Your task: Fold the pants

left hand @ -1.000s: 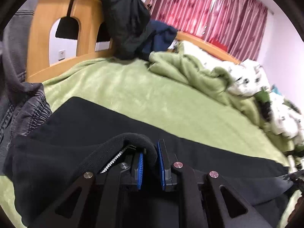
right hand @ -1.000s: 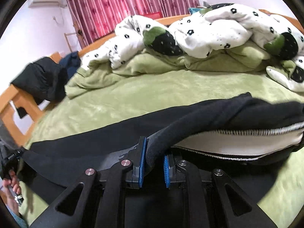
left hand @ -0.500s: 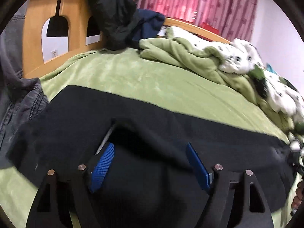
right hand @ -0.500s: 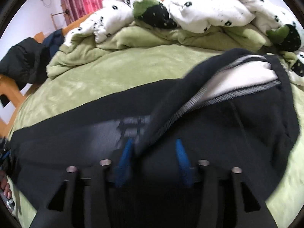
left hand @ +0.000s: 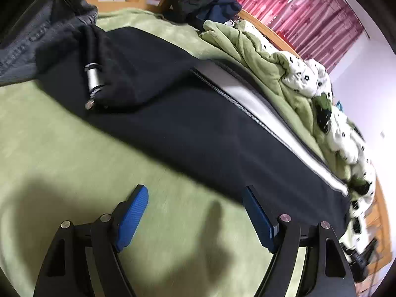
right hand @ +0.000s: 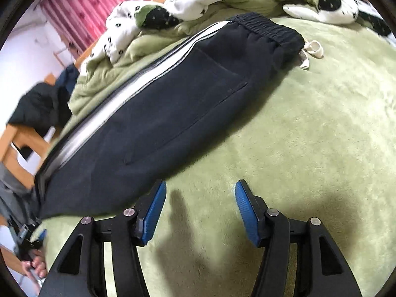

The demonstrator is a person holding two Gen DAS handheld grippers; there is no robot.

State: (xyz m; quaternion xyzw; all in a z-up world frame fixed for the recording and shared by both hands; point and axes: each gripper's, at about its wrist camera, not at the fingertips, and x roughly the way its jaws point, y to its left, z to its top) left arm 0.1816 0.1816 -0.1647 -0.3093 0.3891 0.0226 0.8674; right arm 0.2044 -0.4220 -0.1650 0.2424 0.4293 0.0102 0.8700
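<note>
Left wrist view: the left tool (left hand: 195,214) hangs spread wide and empty over the green bed (left hand: 74,168), and the pants (left hand: 188,123) lie just beyond it, long axis running from upper left to lower right. Only here does a metal-tipped cord (left hand: 93,79) show on the pants.

Right wrist view: the right tool (right hand: 198,208), likewise spread and empty, sits beside the pants' (right hand: 158,113) near edge. Only here do the waistband (right hand: 269,31) and its white drawstring (right hand: 311,49) show, at the pants' far right end, so the right hand looks nearer that end.

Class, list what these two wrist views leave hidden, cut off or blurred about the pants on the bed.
- Left wrist view: the pants waistband end, cut off behind the left tongs' frame.
- Right wrist view: the pants' cuff end, blurred and cut by the left edge.
- Both views: the lower leg layer, covered by the top layer.
</note>
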